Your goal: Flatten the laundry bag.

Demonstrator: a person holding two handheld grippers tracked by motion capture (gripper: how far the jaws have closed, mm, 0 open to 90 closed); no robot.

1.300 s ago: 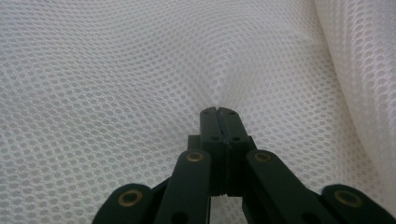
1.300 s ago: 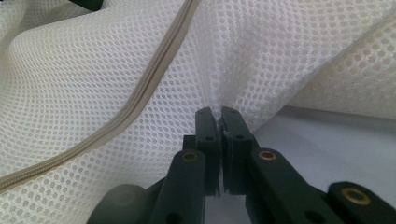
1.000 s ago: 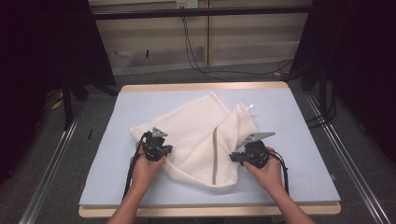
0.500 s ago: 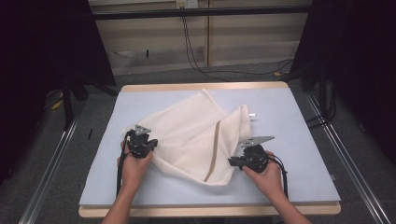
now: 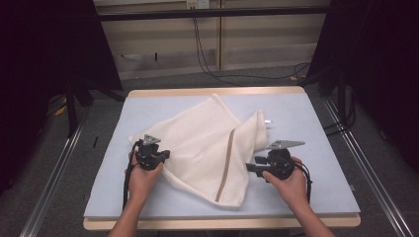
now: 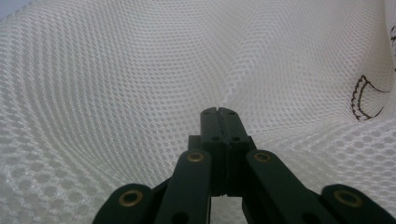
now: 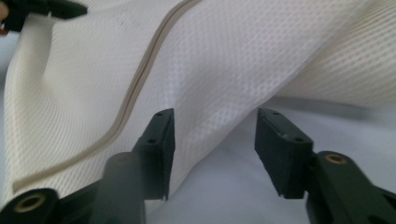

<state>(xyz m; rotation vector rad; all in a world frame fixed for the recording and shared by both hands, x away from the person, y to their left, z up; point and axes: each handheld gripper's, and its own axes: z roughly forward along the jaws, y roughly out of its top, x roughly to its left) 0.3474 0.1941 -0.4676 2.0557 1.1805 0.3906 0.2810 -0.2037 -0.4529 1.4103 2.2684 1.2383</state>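
White mesh laundry bag (image 5: 207, 143) of soft netted fabric is lying crumpled on the pale blue table top (image 5: 316, 123), a little left of the middle. Its long axis is running diagonally, from the far peak near the table's centre down toward the near edge, and a beige zipper strip (image 5: 226, 165) is running along the bag in almost the same direction, ending near the bag's low corner by the near edge.

The person's left gripper (image 5: 163, 155) is resting at the bag's left edge. In the left gripper view its black jaws are pressed together, and the mesh is gathering in folds right at the tips (image 6: 219, 112), so they are pinching the fabric. The right gripper (image 5: 249, 168) is staying just beside the bag's right edge. Its jaws have just been opening, and in the right gripper view they are standing apart, with a fold of the bag (image 7: 210, 84) lying between them but not pressed by the pads.

Around the table, a wooden rim (image 5: 212, 91) is showing at the far side, black cables (image 5: 207, 54) are trailing on the grey floor behind, and metal rails (image 5: 54, 168) are running along both sides. Nothing is lying in the way on the table top.
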